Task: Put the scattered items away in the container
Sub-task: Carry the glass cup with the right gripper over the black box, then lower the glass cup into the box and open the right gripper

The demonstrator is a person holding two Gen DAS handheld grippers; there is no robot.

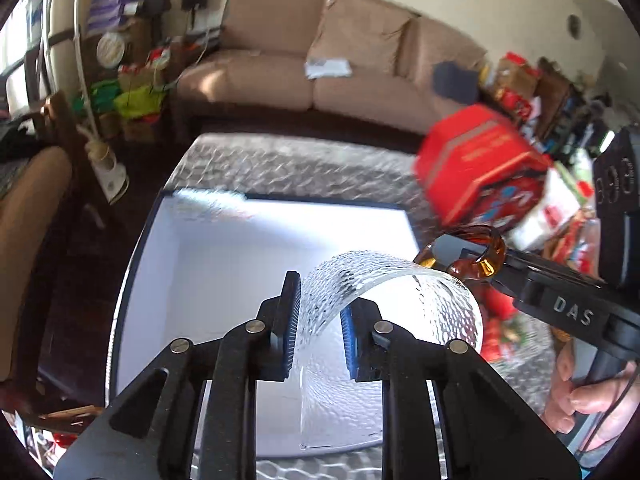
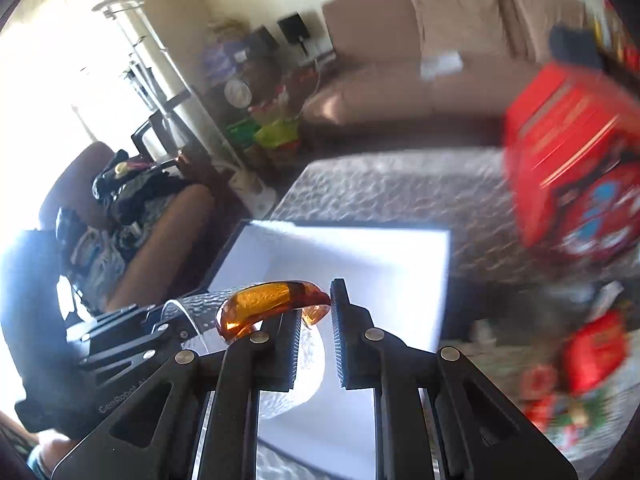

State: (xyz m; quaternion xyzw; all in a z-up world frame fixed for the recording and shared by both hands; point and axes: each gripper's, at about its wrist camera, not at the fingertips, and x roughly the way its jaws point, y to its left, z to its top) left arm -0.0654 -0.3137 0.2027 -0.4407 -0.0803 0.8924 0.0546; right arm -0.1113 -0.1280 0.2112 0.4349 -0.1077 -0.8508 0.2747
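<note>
Left gripper (image 1: 318,322) gripping clear glass (image 1: 384,300); "DAS"-marked right gripper (image 2: 316,334) apparently parted, amber bangle (image 2: 272,304) hooked on.

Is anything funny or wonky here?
Yes. The amber ring hangs looped over just one finger of the right gripper, not pinched between both. The left gripper holds the clear glass cup tipped on its side above the white box.

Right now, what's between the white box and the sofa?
Between the white box and the sofa: bare textured grey tabletop, seen in the left wrist view.
</note>
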